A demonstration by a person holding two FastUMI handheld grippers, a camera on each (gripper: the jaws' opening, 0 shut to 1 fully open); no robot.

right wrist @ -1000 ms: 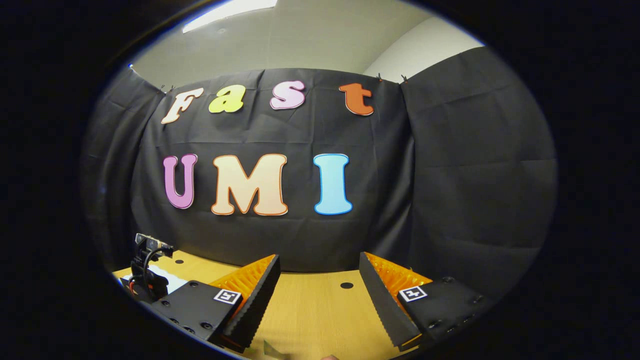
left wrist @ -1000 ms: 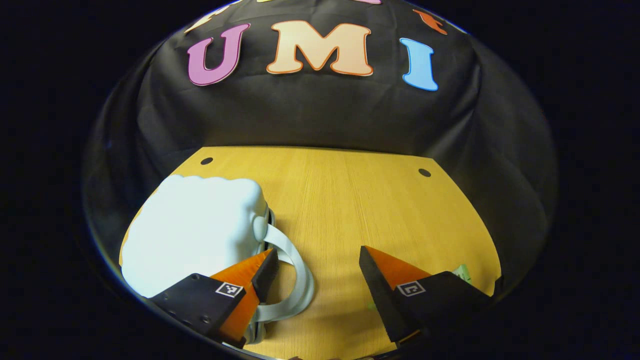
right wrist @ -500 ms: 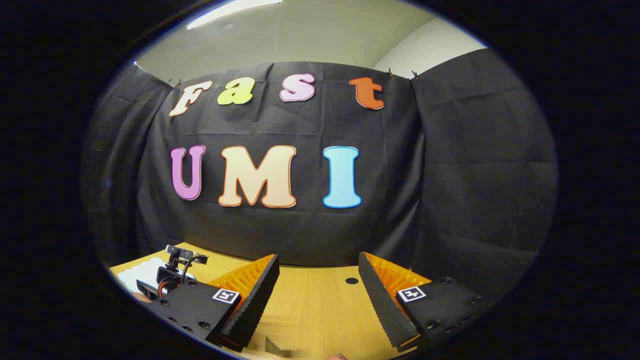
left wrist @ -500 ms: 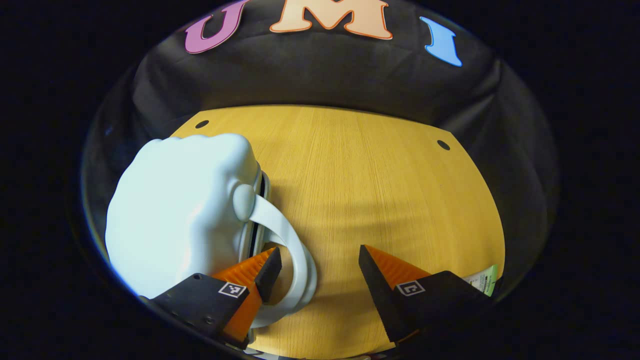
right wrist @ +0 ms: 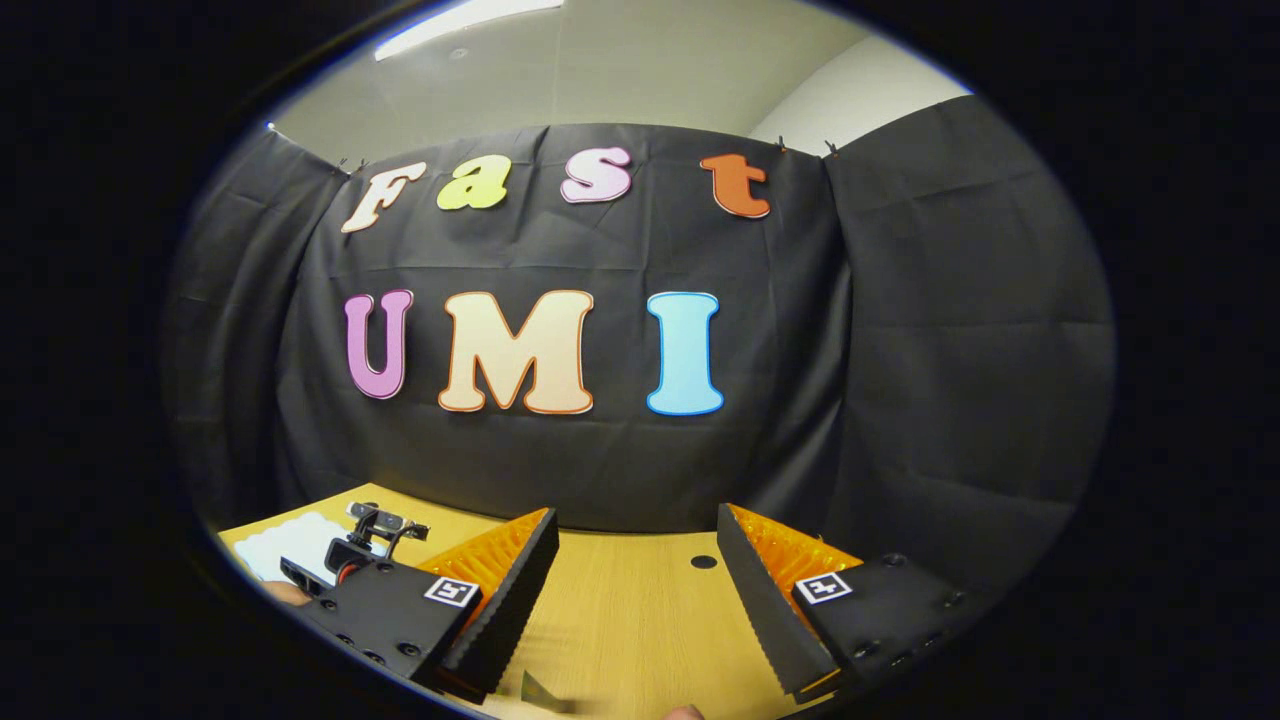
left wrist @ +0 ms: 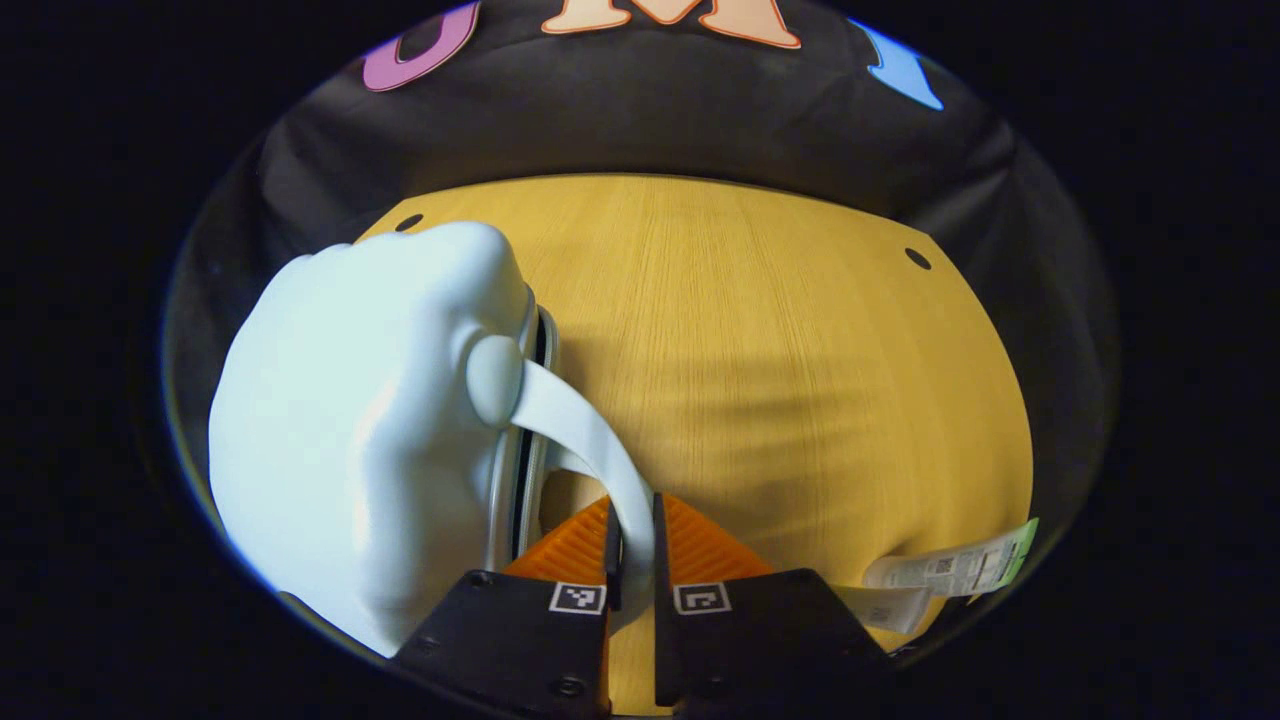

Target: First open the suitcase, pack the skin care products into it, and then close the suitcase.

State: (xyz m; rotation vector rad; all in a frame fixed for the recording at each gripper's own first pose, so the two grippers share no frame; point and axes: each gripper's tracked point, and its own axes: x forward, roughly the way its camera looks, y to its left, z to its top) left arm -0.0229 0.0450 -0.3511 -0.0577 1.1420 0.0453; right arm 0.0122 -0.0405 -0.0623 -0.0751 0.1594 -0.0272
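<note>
Since half a second ago, the left gripper (left wrist: pixel 632 520) has been closed: its orange fingers (left wrist: pixel 575 545), then spread apart, are now clamped on the handle (left wrist: pixel 590 440) of the pale blue suitcase (left wrist: pixel 350 430). The suitcase is seen lying closed on the wooden table (left wrist: pixel 780 350), at nine o'clock in the left gripper view. A skin care tube (left wrist: pixel 950 570) is found at four o'clock near the table's edge. In the right gripper view, the right gripper (right wrist: pixel 637 585) is held above the table with its fingers spread apart and nothing between them; the left gripper and suitcase are seen at eight o'clock.
</note>
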